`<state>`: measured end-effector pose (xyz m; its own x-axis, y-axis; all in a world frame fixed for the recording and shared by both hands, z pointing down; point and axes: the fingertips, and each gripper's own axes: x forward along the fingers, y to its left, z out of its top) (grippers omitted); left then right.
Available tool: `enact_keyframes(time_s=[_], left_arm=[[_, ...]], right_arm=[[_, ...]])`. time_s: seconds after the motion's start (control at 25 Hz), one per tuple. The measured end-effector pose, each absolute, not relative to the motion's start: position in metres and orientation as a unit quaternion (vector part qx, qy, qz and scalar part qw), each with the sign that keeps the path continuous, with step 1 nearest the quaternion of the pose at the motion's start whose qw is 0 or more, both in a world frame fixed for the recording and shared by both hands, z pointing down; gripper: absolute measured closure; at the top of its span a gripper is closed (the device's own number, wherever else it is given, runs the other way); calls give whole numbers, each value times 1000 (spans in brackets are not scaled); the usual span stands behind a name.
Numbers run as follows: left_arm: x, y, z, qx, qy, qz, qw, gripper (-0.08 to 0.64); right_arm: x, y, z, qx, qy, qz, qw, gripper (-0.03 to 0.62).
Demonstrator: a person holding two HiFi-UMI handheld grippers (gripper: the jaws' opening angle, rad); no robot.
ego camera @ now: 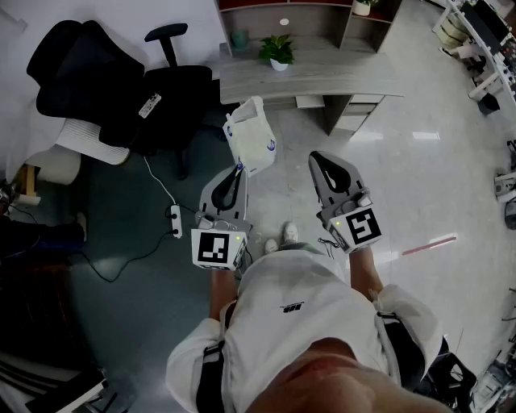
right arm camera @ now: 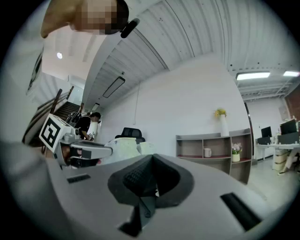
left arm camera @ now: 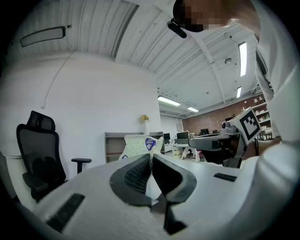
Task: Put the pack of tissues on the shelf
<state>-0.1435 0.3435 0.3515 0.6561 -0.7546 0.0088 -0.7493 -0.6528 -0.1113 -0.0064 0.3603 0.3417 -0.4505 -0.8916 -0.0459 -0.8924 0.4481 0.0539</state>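
Note:
The pack of tissues [ego camera: 251, 142], a white plastic pack with a blue emblem, hangs in the air in front of me. My left gripper [ego camera: 239, 168] is shut on its lower edge. The left gripper view has the pack [left arm camera: 139, 144] standing up just beyond the closed jaws of the left gripper [left arm camera: 151, 156]. My right gripper [ego camera: 321, 158] is to the right of the pack, apart from it, shut and empty. The grey shelf [ego camera: 310, 22] stands ahead against the wall, also seen as the shelf [right arm camera: 213, 144] in the right gripper view, beyond the right gripper [right arm camera: 151, 157].
A potted plant [ego camera: 278, 51] sits on the low grey counter [ego camera: 322, 77] before the shelf. A black office chair [ego camera: 101, 81] stands to the left. A power strip [ego camera: 176, 221] and cable lie on the floor. A mug [right arm camera: 206, 152] sits in the shelf.

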Motion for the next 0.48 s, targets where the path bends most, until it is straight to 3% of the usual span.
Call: enact_keyframes(time_s=[0.48], left_arm=[[-123, 317, 355, -902, 429, -26, 47, 528]], right_arm=[[20, 334, 350, -520, 854, 32, 6, 566]])
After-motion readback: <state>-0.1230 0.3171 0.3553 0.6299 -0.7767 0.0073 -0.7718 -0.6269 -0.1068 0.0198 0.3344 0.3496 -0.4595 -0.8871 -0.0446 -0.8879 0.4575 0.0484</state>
